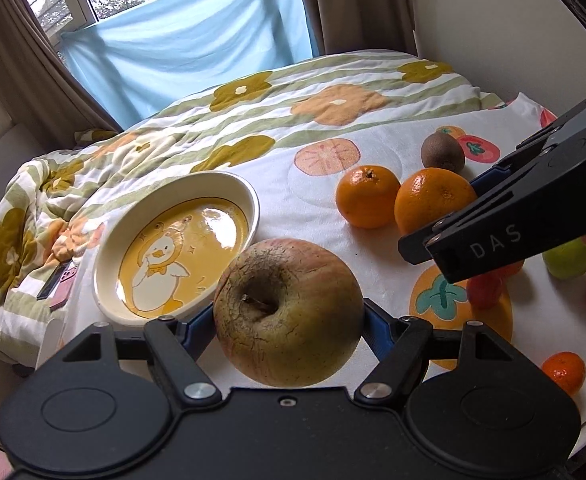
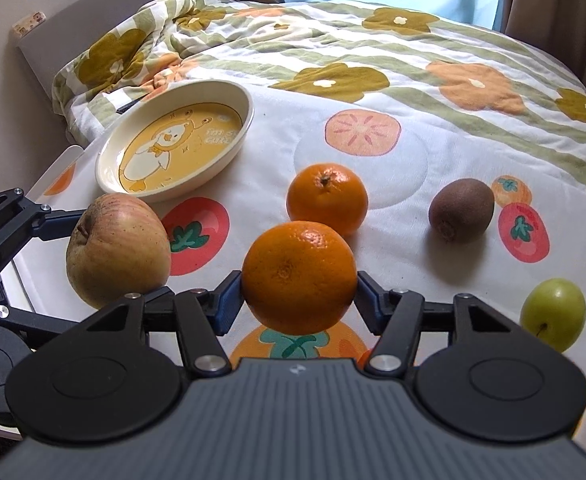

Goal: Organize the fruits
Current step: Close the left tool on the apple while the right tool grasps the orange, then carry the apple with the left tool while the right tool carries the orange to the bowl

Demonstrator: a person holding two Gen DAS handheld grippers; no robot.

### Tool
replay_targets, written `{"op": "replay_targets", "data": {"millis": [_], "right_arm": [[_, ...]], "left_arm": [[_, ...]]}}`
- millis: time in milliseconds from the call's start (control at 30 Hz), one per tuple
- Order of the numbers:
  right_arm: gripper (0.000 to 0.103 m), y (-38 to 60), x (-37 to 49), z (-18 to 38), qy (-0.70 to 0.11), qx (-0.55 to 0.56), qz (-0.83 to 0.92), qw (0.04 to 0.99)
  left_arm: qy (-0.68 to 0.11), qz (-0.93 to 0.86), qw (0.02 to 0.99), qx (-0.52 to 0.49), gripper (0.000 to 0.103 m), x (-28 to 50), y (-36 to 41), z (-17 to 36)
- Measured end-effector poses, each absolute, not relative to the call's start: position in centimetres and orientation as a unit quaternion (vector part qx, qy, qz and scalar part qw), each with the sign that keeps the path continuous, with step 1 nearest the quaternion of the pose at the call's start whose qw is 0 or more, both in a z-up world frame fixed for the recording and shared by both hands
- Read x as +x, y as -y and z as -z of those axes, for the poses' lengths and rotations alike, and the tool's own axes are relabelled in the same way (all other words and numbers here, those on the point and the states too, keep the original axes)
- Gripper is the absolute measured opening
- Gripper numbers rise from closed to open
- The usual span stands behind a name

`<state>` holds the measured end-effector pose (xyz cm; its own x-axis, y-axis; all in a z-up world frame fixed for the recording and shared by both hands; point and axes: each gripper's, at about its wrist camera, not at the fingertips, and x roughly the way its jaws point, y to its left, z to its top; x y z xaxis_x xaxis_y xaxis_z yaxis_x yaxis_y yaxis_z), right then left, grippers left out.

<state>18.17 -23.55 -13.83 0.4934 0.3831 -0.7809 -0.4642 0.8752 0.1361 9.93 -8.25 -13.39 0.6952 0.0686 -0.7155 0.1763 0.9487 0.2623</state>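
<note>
The left gripper (image 1: 289, 320) clamps a russeted apple (image 1: 289, 314) just off the duck-print dish (image 1: 177, 248) at ten o'clock. The right gripper (image 2: 299, 294) pinches an orange (image 2: 299, 276); a second orange (image 2: 327, 198) sits at twelve, a kiwi (image 2: 461, 210) at two.

The apple (image 1: 289, 316) has dull, rough, cracked skin. The orange (image 2: 299, 276) is glossy and pitted; the kiwi (image 2: 461, 210) fuzzy and matt. The dish (image 1: 117, 248) is glazed, shiny ceramic. The quilt (image 2: 373, 92) is soft stitched cloth.

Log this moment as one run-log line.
left gripper: shut on apple | right gripper: shut on orange | dish: empty
</note>
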Motion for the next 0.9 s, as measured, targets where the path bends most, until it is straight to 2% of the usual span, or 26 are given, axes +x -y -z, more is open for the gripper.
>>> {"op": "replay_targets", "data": {"millis": [500,900], "right_arm": [[0.074,19.9,17.5,6.6,-0.398,-0.057,-0.277,0.873],[0.074,13.6,21.7,4.6,-0.392,-0.022,-0.222,0.892]], "left_arm": [[-0.354,-0.035,0.923,0.143,0.079,8.8,1.9,6.5],[-0.349,0.017,0.921,0.173,0.079,15.5,-4.9,5.2]]}}
